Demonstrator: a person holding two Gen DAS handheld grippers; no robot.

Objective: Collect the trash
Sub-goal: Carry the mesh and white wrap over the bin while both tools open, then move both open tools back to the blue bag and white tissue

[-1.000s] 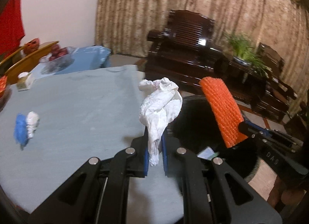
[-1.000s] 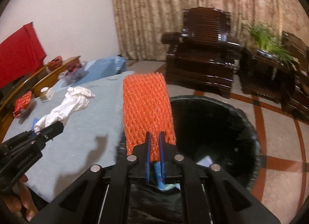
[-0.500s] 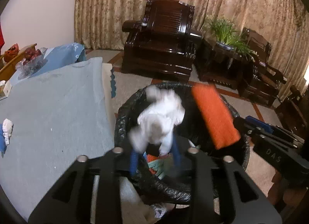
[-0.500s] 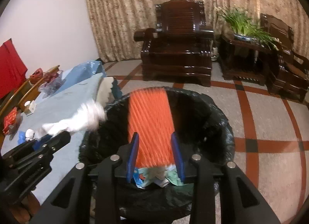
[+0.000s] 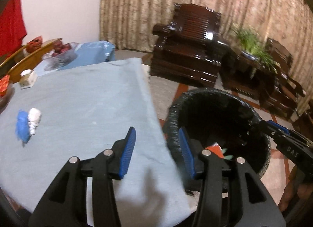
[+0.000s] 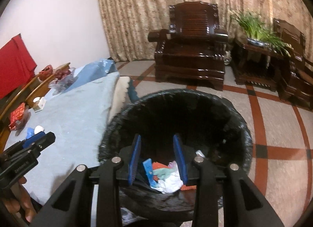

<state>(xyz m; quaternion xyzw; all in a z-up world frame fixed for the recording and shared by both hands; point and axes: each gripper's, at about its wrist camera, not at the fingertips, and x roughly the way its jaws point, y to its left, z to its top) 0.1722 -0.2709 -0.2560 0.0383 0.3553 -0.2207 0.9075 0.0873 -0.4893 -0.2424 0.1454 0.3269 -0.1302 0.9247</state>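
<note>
Both claws emptied: left claw [image 5: 157,148] opening, tissue [image 6: 169,183] in bin [image 6: 242,129].

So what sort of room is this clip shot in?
Most likely a home living room: a carved dark wooden armchair against full-length curtains, a potted plant on a side table, and a cloth-covered table beside a lined trash bin.

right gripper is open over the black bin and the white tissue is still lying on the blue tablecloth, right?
Not quite: the right wrist view shows the white tissue inside the black bin, not on the blue tablecloth. The right gripper is indeed open over the bin.
</note>
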